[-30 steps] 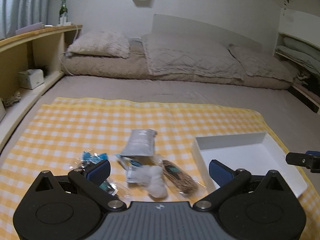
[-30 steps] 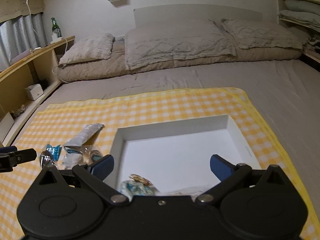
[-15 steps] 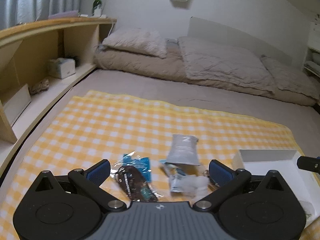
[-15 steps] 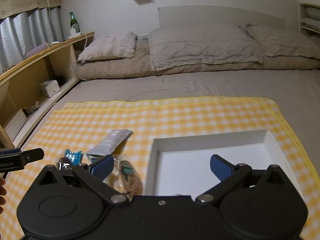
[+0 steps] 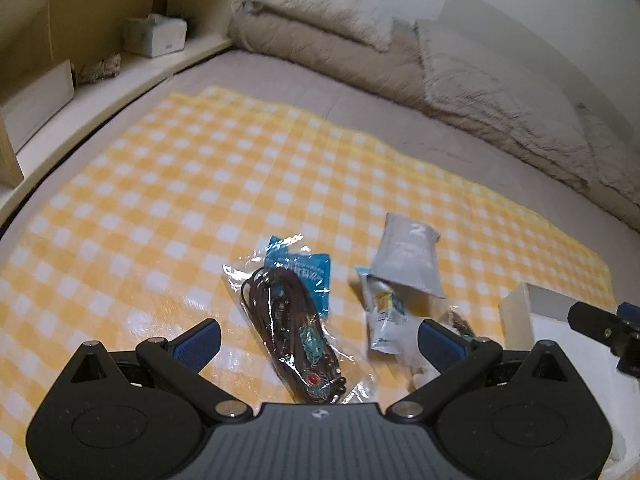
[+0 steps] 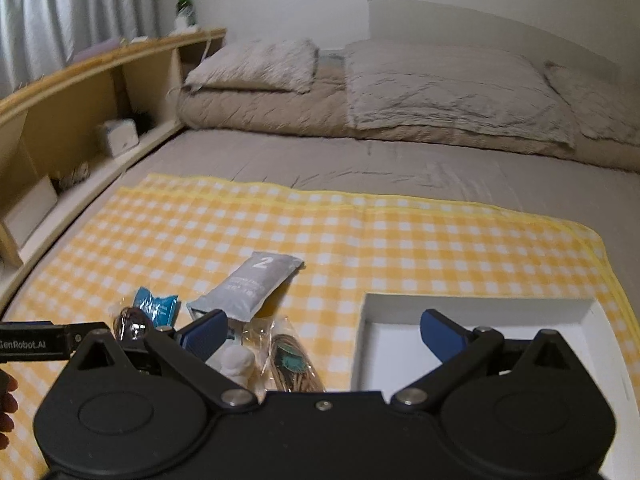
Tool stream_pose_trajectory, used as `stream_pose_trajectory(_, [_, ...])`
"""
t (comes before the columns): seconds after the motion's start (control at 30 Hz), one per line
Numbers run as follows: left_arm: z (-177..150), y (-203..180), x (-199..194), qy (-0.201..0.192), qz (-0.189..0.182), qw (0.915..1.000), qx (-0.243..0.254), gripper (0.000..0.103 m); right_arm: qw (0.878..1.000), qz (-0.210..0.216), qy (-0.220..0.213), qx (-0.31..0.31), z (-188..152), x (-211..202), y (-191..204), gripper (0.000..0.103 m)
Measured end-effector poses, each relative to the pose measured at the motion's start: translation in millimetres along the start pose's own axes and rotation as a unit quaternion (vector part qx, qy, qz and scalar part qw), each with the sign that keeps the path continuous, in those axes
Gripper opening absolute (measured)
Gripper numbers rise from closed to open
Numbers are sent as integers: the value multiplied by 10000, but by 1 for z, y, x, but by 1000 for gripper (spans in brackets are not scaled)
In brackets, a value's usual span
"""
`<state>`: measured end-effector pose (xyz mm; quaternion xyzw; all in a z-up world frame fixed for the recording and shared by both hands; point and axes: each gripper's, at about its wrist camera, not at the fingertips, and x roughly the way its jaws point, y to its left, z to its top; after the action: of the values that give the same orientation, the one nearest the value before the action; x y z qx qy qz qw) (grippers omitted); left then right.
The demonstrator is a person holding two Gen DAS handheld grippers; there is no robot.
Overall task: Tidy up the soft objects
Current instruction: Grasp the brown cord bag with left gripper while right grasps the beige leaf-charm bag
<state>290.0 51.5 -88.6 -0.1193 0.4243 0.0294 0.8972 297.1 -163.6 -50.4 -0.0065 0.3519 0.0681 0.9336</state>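
Observation:
Small packets lie on a yellow checked cloth (image 5: 160,184). A clear bag with a dark brown cord necklace and a blue card (image 5: 296,312) sits between the fingers of my open left gripper (image 5: 318,340). To its right lie a grey pouch marked 2 (image 5: 408,258) and a crumpled white packet (image 5: 386,318). In the right wrist view the grey pouch (image 6: 250,284), a white soft lump (image 6: 236,362) and a bagged tan cord (image 6: 292,366) lie left of the white tray (image 6: 472,306). My right gripper (image 6: 322,334) is open over the tray's left edge, holding nothing.
Beige pillows (image 6: 440,84) and folded bedding line the far side of the bed. A wooden shelf unit (image 6: 80,92) with a tissue box (image 5: 156,34) and a green bottle (image 6: 185,4) runs along the left. A person's fingers (image 6: 6,412) show at the left edge.
Both grippers have swung left. My left gripper has dropped lower, so the bagged brown necklace now lies between its fingers. The tray has slid toward the right in both views.

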Motion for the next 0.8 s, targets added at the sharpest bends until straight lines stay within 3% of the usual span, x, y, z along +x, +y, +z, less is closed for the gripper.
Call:
stream_pose_trajectory(0.2, [2,-3,36,197,352,9990,168,103,9965,-84,152,-819,-4,31,16,102])
stream_pose_trajectory(0.27, [3,-3,47,261,465,9983,244,103,9929,-187,190,-1160,-7,40,20,97])
stream_pose_trajectory(0.5, [0,-4,77,421,692,9946,655,103,9756,-455,387,-2112,-21,69,29,94])
stream_pose_trajectory(0.8, [-8,1,80,640,906,9838,1408,103,9509,-409,764,-2972,-45,97,49,94])
